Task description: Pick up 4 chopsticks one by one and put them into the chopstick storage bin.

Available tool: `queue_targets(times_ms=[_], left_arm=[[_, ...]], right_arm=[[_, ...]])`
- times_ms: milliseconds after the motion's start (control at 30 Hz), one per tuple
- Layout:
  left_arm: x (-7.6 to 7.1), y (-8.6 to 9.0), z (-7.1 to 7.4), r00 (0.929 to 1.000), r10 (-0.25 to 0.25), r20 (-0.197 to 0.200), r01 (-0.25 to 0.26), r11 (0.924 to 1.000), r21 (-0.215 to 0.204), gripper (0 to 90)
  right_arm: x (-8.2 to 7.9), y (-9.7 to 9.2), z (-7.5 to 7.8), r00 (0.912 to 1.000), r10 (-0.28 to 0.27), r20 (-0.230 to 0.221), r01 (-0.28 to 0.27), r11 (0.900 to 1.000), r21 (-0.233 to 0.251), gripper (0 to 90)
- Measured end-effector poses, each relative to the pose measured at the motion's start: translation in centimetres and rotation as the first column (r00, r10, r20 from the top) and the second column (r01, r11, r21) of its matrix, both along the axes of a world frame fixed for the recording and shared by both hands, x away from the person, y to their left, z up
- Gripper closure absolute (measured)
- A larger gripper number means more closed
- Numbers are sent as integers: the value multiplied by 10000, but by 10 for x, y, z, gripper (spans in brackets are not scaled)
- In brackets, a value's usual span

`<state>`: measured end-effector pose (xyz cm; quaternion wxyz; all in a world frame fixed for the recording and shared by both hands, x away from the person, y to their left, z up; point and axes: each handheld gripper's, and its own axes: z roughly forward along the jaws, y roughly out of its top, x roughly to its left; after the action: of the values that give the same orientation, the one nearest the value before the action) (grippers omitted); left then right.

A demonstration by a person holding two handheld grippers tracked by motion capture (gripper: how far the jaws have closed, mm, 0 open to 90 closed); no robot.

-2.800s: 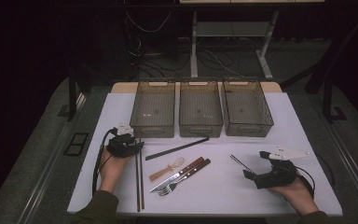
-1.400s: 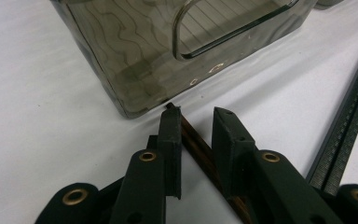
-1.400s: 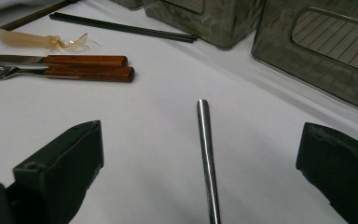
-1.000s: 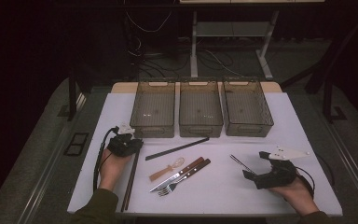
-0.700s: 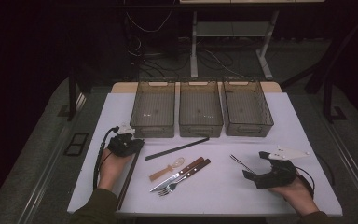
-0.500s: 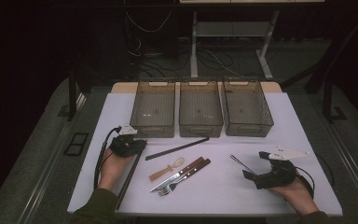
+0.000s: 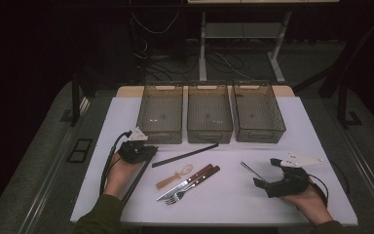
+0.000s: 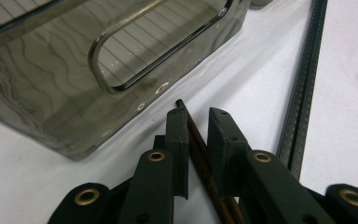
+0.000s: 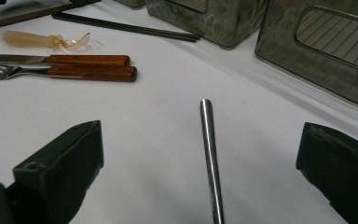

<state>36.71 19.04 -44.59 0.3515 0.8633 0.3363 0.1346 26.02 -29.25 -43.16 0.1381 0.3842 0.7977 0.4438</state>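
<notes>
Item: brown chopsticks (image 8: 204,161), pair, near the table's left edge, just before the left bin (image 7: 159,115). Left gripper (image 8: 196,122): jaws closed on both sticks. Advice: keep them pinched together, lift level. Right gripper (image 9: 200,154): jaws wide, empty, straddling metal chopstick (image 9: 209,154).

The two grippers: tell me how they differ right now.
The left gripper has its jaws nearly together around brown chopsticks; the right gripper has its jaws spread wide, with a metal rod lying loose on the table between them. The left gripper sits by the leftmost bin; the right gripper sits at the table's right, well clear of the bins. Both are black, two-jawed and hand-held.
</notes>
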Motion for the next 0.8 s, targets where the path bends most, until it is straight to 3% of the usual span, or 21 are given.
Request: queue_targets(times_ms=[567,800], left_arm=[[8,-9,-2,9965,-831,58,832,9964,-150,789],[9,-10,-3,9965,-834,64,835,9962,-250,788]], right_arm=[[0,0,0,10000,4,9,-4,10000,-2,9],[0,0,0,10000,7,8,-7,10000,-1,9]])
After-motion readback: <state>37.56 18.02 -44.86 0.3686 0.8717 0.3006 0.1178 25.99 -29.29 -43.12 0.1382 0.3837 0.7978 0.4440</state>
